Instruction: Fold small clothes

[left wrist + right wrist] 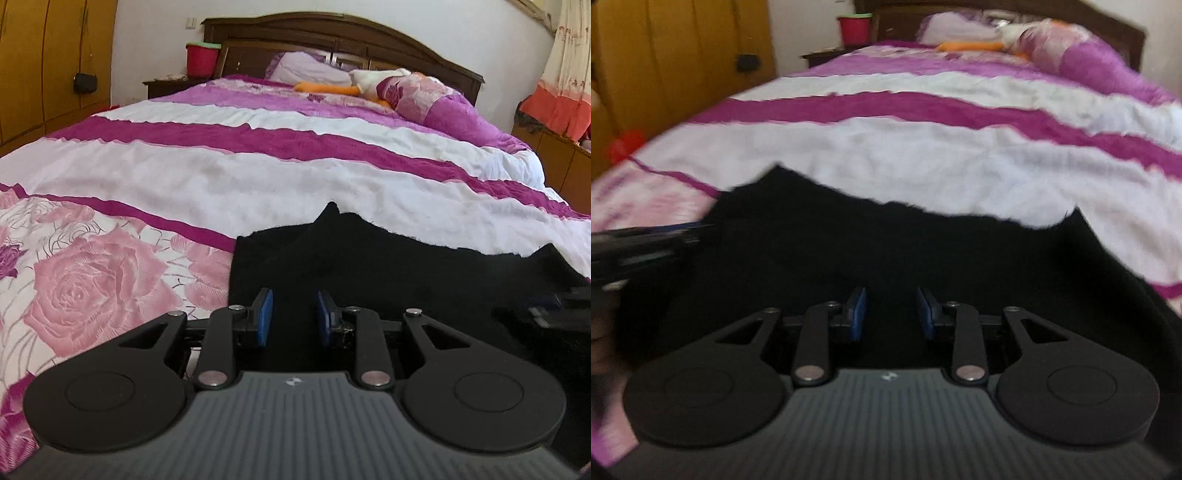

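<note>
My left gripper [295,317] points down over the near end of the bed, its two blue pads [265,317] standing apart with a gap between them, and the black garment [369,258] lies flat under and beyond them on the bedspread [258,177]. Nothing seems pinched between those pads; I see only dark cloth behind the gap, so I take this gripper to be released, though black on black makes that hard to be sure of. My right gripper [892,314] shows the same: pads parted, the garment spread below and ahead, no fold of it visibly caught. The garment's far edge is uneven, rising to a small peak on the left and another at the right, against the white band of the spread. To its left the spread carries large pink roses [92,288]; further up run magenta and white stripes. In the right wrist view my left gripper comes in from the left edge as a dark blur over the garment's left side. At the head of the bed lie a pillow [310,68] and an orange and white soft toy [354,85] before the dark wooden headboard [332,33], with a red bucket [202,59] on the nightstand beside it.
</note>
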A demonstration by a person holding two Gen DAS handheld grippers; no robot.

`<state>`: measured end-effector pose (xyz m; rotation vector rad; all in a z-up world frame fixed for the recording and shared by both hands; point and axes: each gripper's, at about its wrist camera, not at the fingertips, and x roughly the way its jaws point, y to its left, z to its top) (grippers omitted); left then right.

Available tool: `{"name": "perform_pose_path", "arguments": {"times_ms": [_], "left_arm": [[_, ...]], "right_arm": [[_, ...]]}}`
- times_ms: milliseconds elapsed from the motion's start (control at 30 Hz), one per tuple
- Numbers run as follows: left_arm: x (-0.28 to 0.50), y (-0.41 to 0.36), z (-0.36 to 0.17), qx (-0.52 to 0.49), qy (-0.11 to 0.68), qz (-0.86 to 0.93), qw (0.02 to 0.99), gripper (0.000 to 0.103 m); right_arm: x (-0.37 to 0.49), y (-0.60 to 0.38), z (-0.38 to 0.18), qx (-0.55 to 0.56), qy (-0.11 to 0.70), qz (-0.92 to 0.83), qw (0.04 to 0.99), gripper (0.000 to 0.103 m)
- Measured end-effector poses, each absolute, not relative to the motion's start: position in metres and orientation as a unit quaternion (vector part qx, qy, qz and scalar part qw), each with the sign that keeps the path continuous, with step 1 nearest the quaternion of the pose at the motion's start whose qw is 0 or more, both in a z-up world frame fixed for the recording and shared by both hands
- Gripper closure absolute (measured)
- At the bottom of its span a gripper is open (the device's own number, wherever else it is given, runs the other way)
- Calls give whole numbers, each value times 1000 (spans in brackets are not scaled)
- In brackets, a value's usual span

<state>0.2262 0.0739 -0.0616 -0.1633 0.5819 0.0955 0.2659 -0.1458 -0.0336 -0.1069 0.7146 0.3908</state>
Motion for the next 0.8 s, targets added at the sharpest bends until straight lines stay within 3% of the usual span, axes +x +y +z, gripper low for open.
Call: {"name": "perform_pose_path", "arguments": {"times_ms": [100,233,433,800], "left_arm": [[226,73,-67,-76,279,45,956,72],[228,76,-70,-88,278,39,956,72],[231,78,-70,-89,279,38,955,72],[230,71,-67,-66,283,41,956,71]], "right_arm": [[290,-139,-46,-73,339,137,928,72],[320,-149,-46,-29,331,114,936,72],[297,-202,-15,77,322,131,934,70],[295,-266,-42,-11,323,63,944,72]]}}
